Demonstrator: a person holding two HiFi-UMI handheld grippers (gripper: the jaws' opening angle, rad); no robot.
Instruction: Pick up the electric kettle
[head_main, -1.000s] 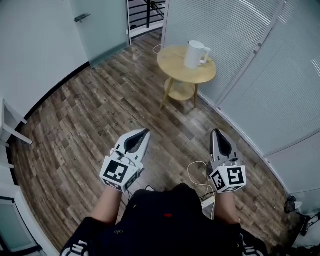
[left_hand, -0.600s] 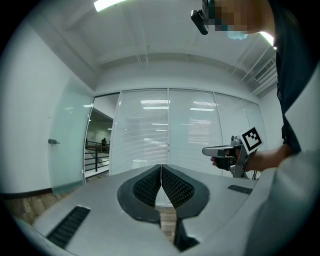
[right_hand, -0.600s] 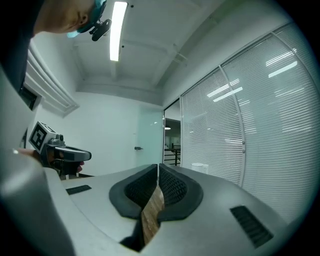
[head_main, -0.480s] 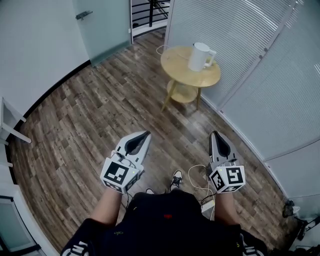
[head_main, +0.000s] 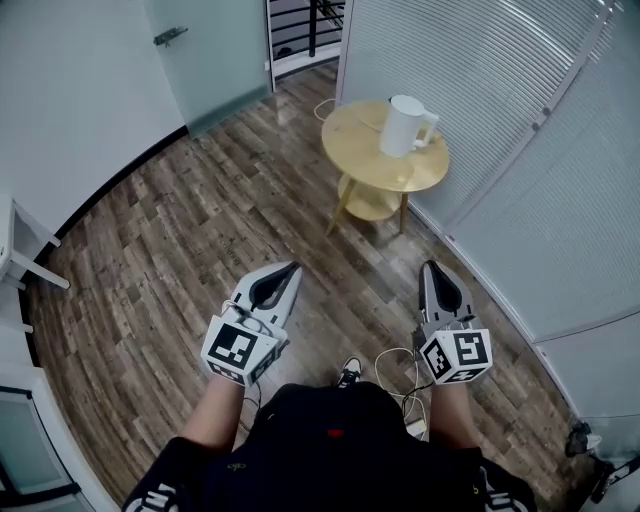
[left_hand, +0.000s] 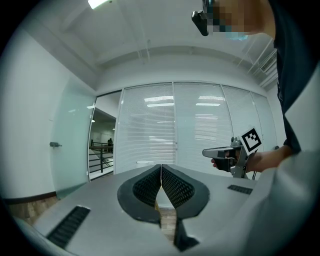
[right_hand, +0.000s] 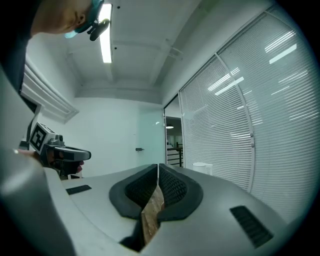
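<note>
Nearest to me, my left gripper (head_main: 293, 268) and my right gripper (head_main: 431, 267) point forward side by side over the wooden floor (head_main: 180, 230), each with its jaws pressed together on nothing. A stretch of that floor separates them from the round wooden table (head_main: 352, 128), which stands close to the wall of white blinds (head_main: 470, 70). The electric kettle (head_main: 404, 126) stands upright on the table's right part, its long axis vertical and its handle (head_main: 430, 122) turned right toward the blinds. It lies well ahead of both jaws, roughly in line with my right gripper and off to the right of my left. I judge the right hand nearer, and its jaws must open before any grasp.
</note>
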